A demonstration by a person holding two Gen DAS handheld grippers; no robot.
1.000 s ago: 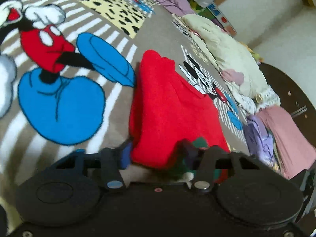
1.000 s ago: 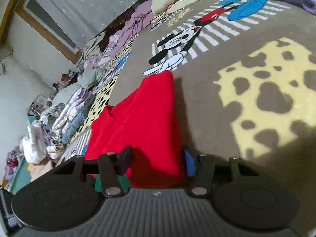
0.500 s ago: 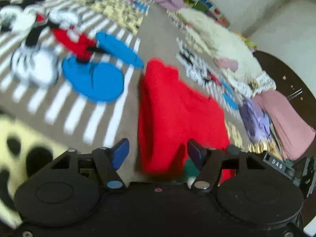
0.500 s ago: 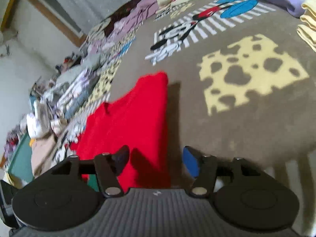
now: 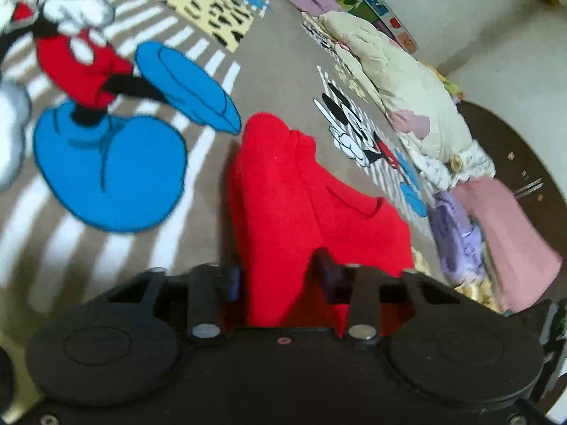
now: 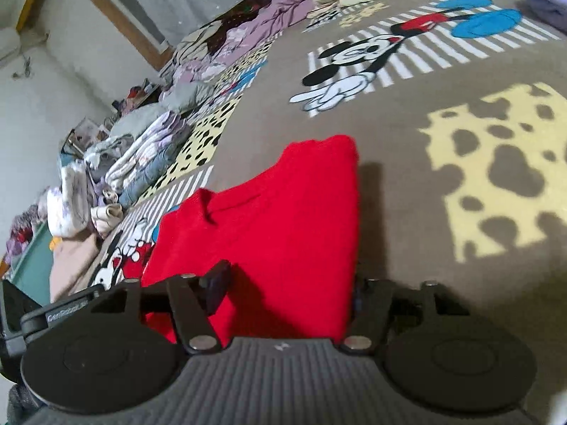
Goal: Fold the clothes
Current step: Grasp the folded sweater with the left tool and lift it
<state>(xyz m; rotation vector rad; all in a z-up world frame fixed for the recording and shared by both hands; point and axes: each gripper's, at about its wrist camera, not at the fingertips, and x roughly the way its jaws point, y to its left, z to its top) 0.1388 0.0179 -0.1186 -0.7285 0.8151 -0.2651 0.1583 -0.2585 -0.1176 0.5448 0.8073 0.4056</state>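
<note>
Red knit garment (image 5: pixel 304 205) lies folded at frame centre on cartoon-print blanket (image 5: pixel 276 56). Your left gripper (image 5: pixel 280 278) jaws closing, near edge of garment between them. Your right gripper (image 6: pixel 290 285) jaws closing too, same red fabric between. Folded clothes pile (image 5: pixel 496 219) at right edge.
</note>
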